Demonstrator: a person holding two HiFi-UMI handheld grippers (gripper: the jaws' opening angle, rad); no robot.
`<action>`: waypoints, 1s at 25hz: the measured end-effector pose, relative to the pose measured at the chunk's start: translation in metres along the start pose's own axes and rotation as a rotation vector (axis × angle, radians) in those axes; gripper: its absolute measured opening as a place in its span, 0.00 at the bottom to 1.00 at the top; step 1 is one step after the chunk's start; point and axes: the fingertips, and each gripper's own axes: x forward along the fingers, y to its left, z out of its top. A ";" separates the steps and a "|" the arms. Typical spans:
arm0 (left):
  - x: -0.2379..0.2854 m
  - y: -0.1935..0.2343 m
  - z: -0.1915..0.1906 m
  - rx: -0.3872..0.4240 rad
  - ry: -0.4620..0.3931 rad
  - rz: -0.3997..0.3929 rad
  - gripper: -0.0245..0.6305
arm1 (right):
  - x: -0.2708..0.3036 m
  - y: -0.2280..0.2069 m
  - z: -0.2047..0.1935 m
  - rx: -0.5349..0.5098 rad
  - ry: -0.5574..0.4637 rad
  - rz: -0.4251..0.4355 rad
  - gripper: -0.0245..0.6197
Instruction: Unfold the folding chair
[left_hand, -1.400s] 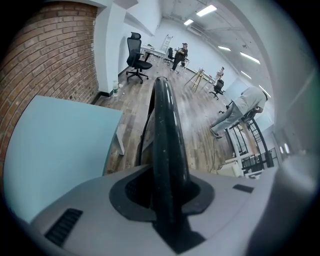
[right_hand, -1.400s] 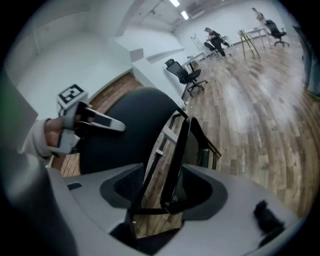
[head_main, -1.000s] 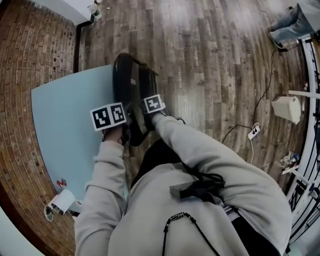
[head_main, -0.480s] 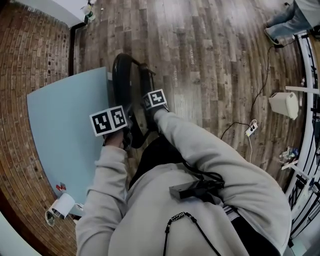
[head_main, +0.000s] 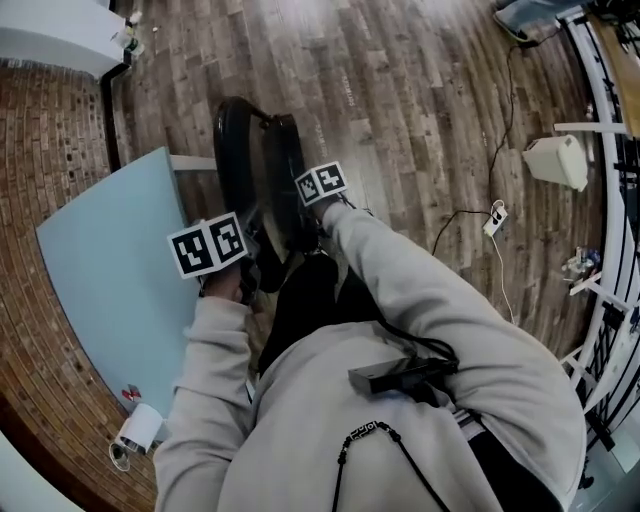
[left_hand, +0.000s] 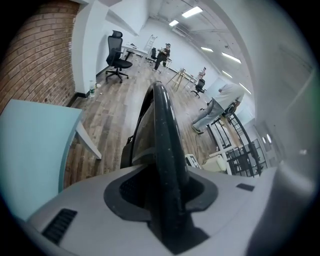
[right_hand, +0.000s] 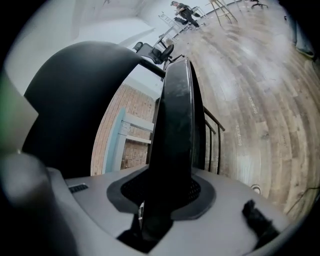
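The black folding chair (head_main: 228, 150) stands folded on the wooden floor beside a light blue table (head_main: 100, 260). Its two flat panels lie close together and upright. My left gripper (head_main: 246, 262) holds the left panel's rim (left_hand: 164, 145), which fills the gap between its jaws; those jaws are opening slightly. My right gripper (head_main: 308, 214) is shut on the right panel's rim (right_hand: 176, 125), which runs straight up from its jaws. The left gripper (left_hand: 167, 210) and the right gripper (right_hand: 159, 200) each show the rim seated between the pads.
A brick wall (head_main: 40, 130) runs behind the table. A white roll (head_main: 140, 428) lies at the table's near corner. A power strip with a cable (head_main: 490, 222), a white box (head_main: 557, 160) and metal racks (head_main: 612, 260) stand at the right. People (left_hand: 220, 102) and an office chair (left_hand: 117, 55) are far off.
Both hands and the chair have shifted up and a little sideways in the head view. The right marker cube has moved further from the left one, and the two panels stand slightly more apart.
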 end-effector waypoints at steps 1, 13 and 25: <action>0.006 -0.011 -0.002 0.019 0.012 -0.003 0.27 | -0.009 -0.009 -0.003 0.014 -0.010 0.008 0.23; 0.046 -0.066 -0.016 0.086 0.058 -0.014 0.27 | -0.077 -0.097 -0.027 0.105 -0.087 0.192 0.22; 0.077 -0.080 -0.030 0.085 0.086 -0.013 0.25 | -0.117 -0.190 -0.049 0.128 -0.135 0.448 0.22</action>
